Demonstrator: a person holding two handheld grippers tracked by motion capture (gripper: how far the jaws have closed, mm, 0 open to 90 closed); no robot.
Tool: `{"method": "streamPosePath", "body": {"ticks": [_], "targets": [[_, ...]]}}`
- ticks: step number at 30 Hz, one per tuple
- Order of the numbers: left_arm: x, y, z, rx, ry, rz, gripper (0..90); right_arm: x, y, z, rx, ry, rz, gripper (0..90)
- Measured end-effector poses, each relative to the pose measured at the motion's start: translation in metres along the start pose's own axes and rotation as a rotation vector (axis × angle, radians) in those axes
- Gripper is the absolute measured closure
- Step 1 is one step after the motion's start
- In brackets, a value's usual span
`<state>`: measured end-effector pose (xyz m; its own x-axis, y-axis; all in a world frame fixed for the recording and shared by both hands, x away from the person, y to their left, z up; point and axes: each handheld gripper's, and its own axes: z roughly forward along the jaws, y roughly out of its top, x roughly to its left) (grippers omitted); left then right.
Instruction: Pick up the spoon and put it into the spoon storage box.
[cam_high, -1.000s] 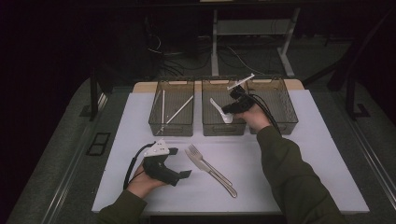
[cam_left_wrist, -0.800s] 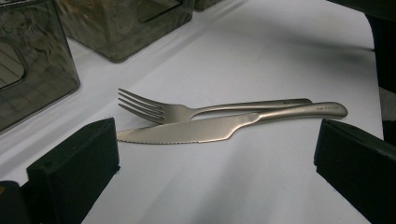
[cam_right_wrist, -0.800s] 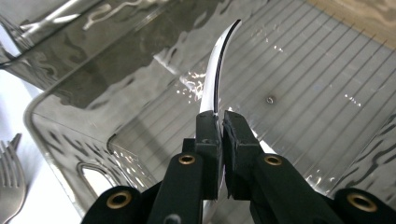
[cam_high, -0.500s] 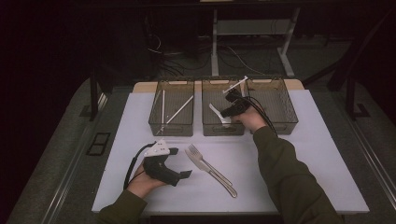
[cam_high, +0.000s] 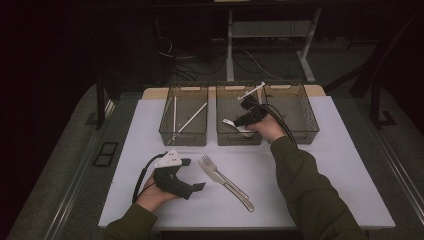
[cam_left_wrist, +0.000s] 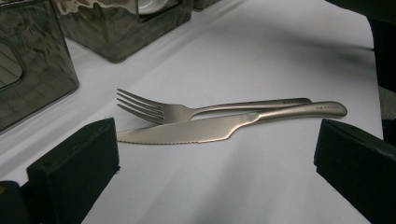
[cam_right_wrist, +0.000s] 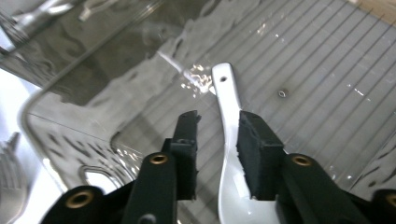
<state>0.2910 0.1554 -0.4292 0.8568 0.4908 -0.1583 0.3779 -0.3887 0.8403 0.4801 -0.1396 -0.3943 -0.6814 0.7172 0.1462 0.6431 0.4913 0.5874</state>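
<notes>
A white ceramic spoon (cam_right_wrist: 226, 93) lies on the ribbed floor of the middle mesh bin (cam_high: 239, 140). My right gripper (cam_right_wrist: 218, 126) reaches down into that bin, also seen from above (cam_high: 239, 121). Its jaws have just been opening; the spoon's handle runs between them with a gap at the left pad. A steel fork (cam_left_wrist: 177, 111) and a steel knife (cam_left_wrist: 205, 128) lie side by side on the white mat, seen from above as fork (cam_high: 210, 165) and knife (cam_high: 235, 192). My left gripper (cam_high: 192, 174) rests on the mat just left of them, jaws wide open, nothing between them (cam_left_wrist: 215, 154).
Three dark mesh bins stand in a row at the mat's far edge. The left bin (cam_high: 183, 117) holds thin white sticks, and the right bin (cam_high: 295, 112) sits beside my right hand. The white mat (cam_high: 325, 170) covers the table, whose dark edges surround it.
My right gripper has shifted slightly left and down in the middle bin with the spoon, and its jaws have parted. The left hand, fork and knife have not moved.
</notes>
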Motion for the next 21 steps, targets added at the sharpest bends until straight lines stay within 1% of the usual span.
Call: {"method": "streamPosePath", "body": {"ticks": [2,4,6,9,13,15,17,19,21], "targets": [[0.0,0.0,0.0,0.0,0.0,0.001,0.0,-0.001,0.0,-0.006,-0.029,0.014,0.013,62.6],[0.0,0.0,0.0,-0.001,0.0,-0.001,0.0,-0.002,0.0,-0.013,-0.067,0.041,0.023,58.6],[0.0,0.0,0.0,-0.001,0.001,-0.001,0.0,-0.003,0.0,-0.022,-0.1,0.057,0.032,54.3],[0.0,0.0,0.0,-0.003,0.002,-0.003,0.0,-0.001,-0.001,-0.033,-0.121,0.066,0.021,48.6],[-0.001,0.0,0.001,0.0,0.002,-0.001,0.0,0.002,-0.006,-0.047,-0.158,0.062,0.005,41.3],[-0.001,0.0,0.001,0.0,0.001,-0.003,0.0,0.003,-0.009,-0.052,-0.181,0.064,-0.013,40.6],[-0.001,0.0,0.001,0.0,0.003,-0.007,0.0,0.005,-0.014,-0.059,-0.2,0.073,-0.007,40.3],[-0.001,0.0,0.001,-0.001,0.004,-0.01,0.0,0.007,-0.017,-0.064,-0.218,0.082,-0.019,40.2],[0.0,0.0,0.0,0.004,0.005,-0.004,0.0,0.01,-0.023,-0.07,-0.238,0.087,-0.026,40.1]]}}
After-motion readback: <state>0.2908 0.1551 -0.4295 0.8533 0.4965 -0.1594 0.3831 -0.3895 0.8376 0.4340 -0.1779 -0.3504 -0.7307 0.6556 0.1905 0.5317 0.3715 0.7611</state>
